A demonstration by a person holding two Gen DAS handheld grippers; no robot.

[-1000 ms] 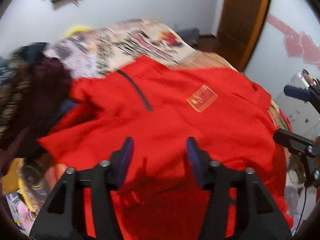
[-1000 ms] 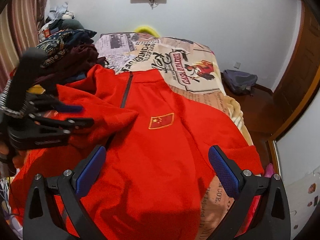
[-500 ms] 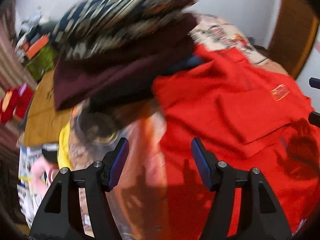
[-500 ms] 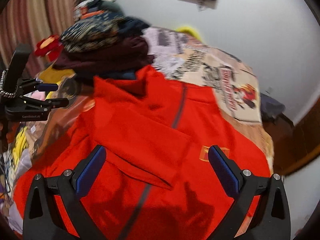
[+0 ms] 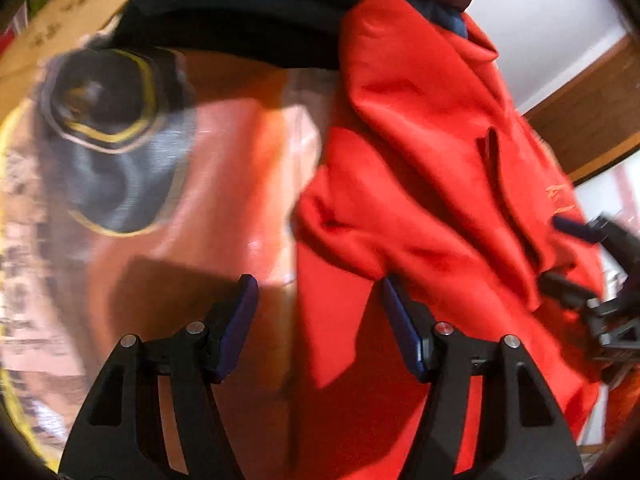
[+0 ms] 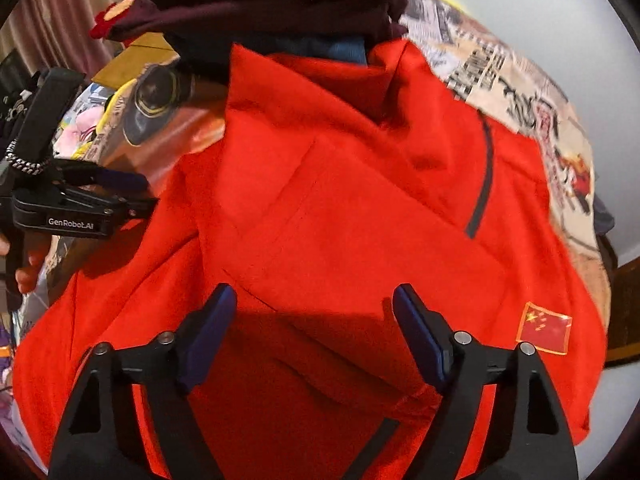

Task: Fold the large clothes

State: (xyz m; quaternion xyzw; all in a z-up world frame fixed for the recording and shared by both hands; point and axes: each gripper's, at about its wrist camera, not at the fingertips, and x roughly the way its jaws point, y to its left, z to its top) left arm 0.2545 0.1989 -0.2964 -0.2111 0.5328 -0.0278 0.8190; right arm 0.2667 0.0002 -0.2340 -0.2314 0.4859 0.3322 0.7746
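Both hands have dropped low over the bed since the earlier frames, and the bright red zip-neck pullover of soft fleece now fills the view where a moment ago the white wall and the brown door showed behind it. It lies face up on the bed with the newspaper-print cover, its dark zip and collar toward the far pile of folded dark clothes, its hem toward the person; so the long axis runs away from the tongs. One sleeve is already folded across the chest, and a small flag patch sits on the breast.

What the next move turns on, I judge, is the garment's left edge. In the left wrist view that edge runs between the fingers of the left tongs, red cloth by the right-hand finger and bare bed cover by the other, so the left hand is the nearer to it. Its jaws stand spread and pinch nothing.

Over the middle of the body hang the right tongs. Their jaws have just been closing from their widest, yet they are still apart with only flat cloth beneath them, nothing gripped. Whether the pads touch the fabric I cannot tell.
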